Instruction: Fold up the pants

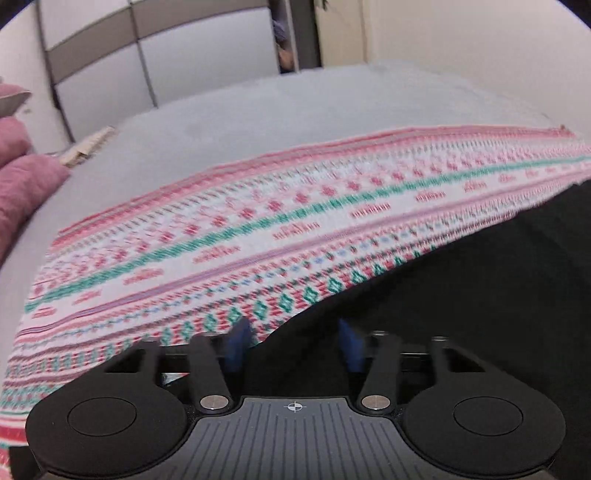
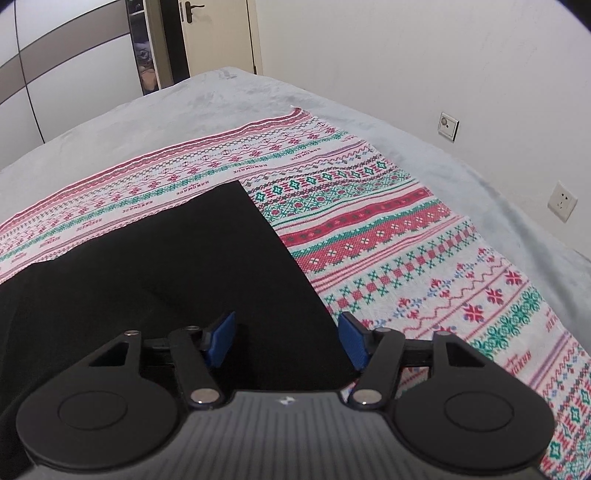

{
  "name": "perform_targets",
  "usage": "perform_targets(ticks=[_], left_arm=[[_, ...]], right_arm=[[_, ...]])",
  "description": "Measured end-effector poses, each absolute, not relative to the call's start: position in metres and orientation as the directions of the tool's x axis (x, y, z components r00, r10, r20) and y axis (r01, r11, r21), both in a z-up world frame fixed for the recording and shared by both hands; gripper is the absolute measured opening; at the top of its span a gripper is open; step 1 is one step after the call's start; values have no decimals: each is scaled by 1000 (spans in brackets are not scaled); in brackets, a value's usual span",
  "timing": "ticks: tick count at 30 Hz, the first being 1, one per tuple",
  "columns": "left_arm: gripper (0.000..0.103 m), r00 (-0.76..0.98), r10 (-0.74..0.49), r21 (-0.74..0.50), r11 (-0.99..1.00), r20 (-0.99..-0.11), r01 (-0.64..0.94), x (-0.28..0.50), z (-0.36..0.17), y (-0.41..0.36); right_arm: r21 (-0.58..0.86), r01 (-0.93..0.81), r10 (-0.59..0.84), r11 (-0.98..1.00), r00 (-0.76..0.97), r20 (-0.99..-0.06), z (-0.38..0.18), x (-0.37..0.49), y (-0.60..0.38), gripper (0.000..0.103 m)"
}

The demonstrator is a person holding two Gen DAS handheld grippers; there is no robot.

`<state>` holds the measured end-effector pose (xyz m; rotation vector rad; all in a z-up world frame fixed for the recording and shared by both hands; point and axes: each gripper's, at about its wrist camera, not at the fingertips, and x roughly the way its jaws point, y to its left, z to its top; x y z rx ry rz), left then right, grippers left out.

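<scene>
The black pants (image 1: pixel 461 295) lie flat on a red, green and white patterned cloth (image 1: pixel 258 221). In the blurred left wrist view, my left gripper (image 1: pixel 293 343) hovers over the pants' left edge. Its blue pads (image 1: pixel 236 343) stand apart, with dark fabric below the gap and nothing pinched. In the right wrist view the pants (image 2: pixel 147 258) show a square corner at the far end. My right gripper (image 2: pixel 286 339) sits low over their right edge with its blue pads (image 2: pixel 352 341) apart. Black fabric lies under the gap and the pads do not press on it.
The patterned cloth (image 2: pixel 406 258) is spread on a grey-blue bed cover (image 2: pixel 184 110). Pink pillows (image 1: pixel 22 177) lie at the left. A wardrobe (image 1: pixel 184 48) and a door (image 2: pixel 218 33) stand beyond the bed. The wall on the right carries two sockets (image 2: pixel 562 201).
</scene>
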<state>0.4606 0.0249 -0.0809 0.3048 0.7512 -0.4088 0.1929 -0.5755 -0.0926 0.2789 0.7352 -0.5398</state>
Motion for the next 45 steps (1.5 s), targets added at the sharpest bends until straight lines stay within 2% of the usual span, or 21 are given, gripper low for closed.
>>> perform_targets(ticks=[1,2,3,6,10,13,15,16,17,18,20,23,27,28,31,34,36,39,41,43,45], left_arm=[[25,653,-261,115,873,-711,474,462,-82,23],[11,646,-268,111,869,-715,483,462,-82,21],[5,640,-273,109,864,-719,491,463,-81,18],[1,673,-247,155,865,-697,478,460,-78,11],[2,720,-246,113,905,-649,411,465,-76,21],[13,728,-200,170,901,-655,400,464,-85,13],[20,741,-202,151,913,-640,380,460,-78,13],[24,751,-204,134,922,-628,363,457,-73,14],[34,760,-216,116,927,-613,357,452,-67,14],[45,762,-240,97,925,-601,368,445,-61,12],[57,757,-290,66,914,-585,401,430,-54,6],[63,715,-375,44,870,-590,491,405,-53,-14],[65,644,-437,21,817,-628,576,383,-70,-35],[65,627,-443,18,808,-640,589,382,-77,-37],[66,615,-418,61,793,-668,606,378,-95,-45],[71,630,-423,76,790,-652,609,371,-99,-45],[73,622,-436,56,790,-651,611,375,-100,-41],[74,613,-441,56,781,-656,622,375,-97,-41],[74,609,-444,55,778,-657,626,379,-91,-37],[74,626,-439,60,787,-645,614,385,-83,-29],[73,637,-431,62,797,-639,601,395,-74,-20]], right_arm=[[43,556,-373,830,611,-698,-93,194,-575,43],[35,550,-372,834,609,-700,-93,194,-575,23],[34,538,-362,842,611,-704,-93,195,-574,14],[18,519,-361,854,618,-698,-89,193,-575,10],[7,565,-426,825,630,-649,-80,186,-583,9],[-57,546,-425,836,579,-695,-90,198,-580,12],[-85,536,-441,840,583,-683,-85,203,-576,23],[-77,534,-439,842,594,-674,-80,206,-577,35],[-63,532,-435,844,613,-659,-75,209,-578,45],[-43,527,-427,849,634,-645,-70,213,-580,46],[4,518,-400,855,666,-630,-62,228,-584,47],[50,506,-362,861,680,-638,-63,259,-590,51],[70,547,-368,834,646,-668,-81,297,-605,51],[79,556,-366,828,641,-674,-86,303,-608,47],[77,517,-345,853,667,-660,-93,311,-602,10],[-11,505,-408,863,684,-605,-85,312,-594,9],[26,567,-431,823,656,-620,-89,310,-609,9],[54,574,-417,817,652,-633,-92,307,-612,18],[32,554,-418,832,663,-621,-85,306,-604,41],[10,512,-400,859,683,-611,-76,307,-598,52],[-13,501,-403,866,682,-610,-66,310,-594,54]])
